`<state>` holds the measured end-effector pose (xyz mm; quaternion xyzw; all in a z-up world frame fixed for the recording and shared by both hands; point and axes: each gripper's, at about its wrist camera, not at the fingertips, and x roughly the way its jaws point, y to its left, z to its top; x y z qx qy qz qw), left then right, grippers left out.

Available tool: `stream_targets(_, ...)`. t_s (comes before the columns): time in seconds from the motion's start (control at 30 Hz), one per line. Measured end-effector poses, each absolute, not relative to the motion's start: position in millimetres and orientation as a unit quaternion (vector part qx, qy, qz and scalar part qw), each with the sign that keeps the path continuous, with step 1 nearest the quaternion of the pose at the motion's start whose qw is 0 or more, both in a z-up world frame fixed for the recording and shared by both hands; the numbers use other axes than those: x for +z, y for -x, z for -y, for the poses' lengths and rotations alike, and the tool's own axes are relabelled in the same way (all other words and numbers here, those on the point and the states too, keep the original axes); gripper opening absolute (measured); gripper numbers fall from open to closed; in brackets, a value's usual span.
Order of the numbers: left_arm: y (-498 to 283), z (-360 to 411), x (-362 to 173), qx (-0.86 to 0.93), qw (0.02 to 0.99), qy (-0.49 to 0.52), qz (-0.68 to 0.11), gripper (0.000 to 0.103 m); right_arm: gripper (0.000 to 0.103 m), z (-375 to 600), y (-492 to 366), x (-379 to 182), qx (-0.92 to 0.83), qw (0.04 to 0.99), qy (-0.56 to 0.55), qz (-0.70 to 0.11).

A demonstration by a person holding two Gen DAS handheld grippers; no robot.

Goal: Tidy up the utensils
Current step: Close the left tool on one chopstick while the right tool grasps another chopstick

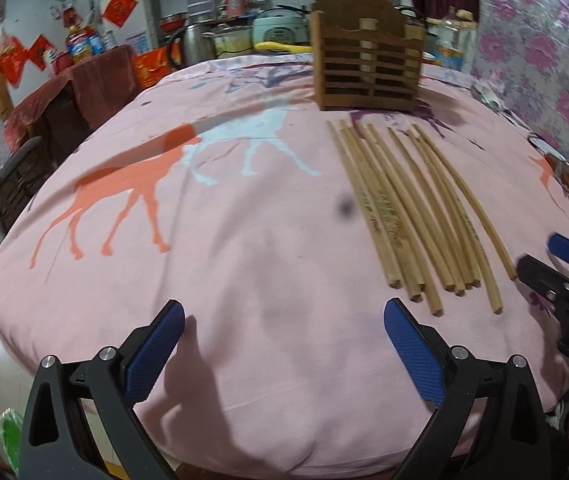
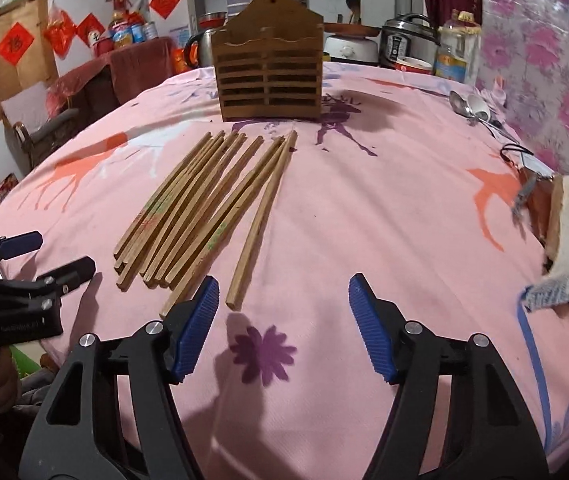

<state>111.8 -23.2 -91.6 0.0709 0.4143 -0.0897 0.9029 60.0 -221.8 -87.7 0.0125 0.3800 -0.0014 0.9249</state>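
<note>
Right tool hovering released over pink cloth-covered desk; aiming leftward to straddle the lone tan wooden chopstick just ahead, avoiding the bundle.

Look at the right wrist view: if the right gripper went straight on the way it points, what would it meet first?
Probably the pink tablecloth just right of the chopsticks. The right gripper is open and tilted downward; the lone chopstick lies slightly left of its line. Depth is unclear.
</note>
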Motion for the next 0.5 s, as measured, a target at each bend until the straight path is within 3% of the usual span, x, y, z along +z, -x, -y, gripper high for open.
stream_targets(0.4, -147.1, 37.5, -93.8, -0.066, 0.910, -0.100, -0.397, 0.098, 0.072, 236.5, -60.7, -99.4, -0.003, 0.930, -0.040, -0.365)
stream_targets(0.5, -156.8, 20.7, -92.7, -0.044, 0.910, -0.075, -0.405, 0.093, 0.072, 235.3, -59.8, -99.5, -0.007, 0.932, -0.035, -0.360)
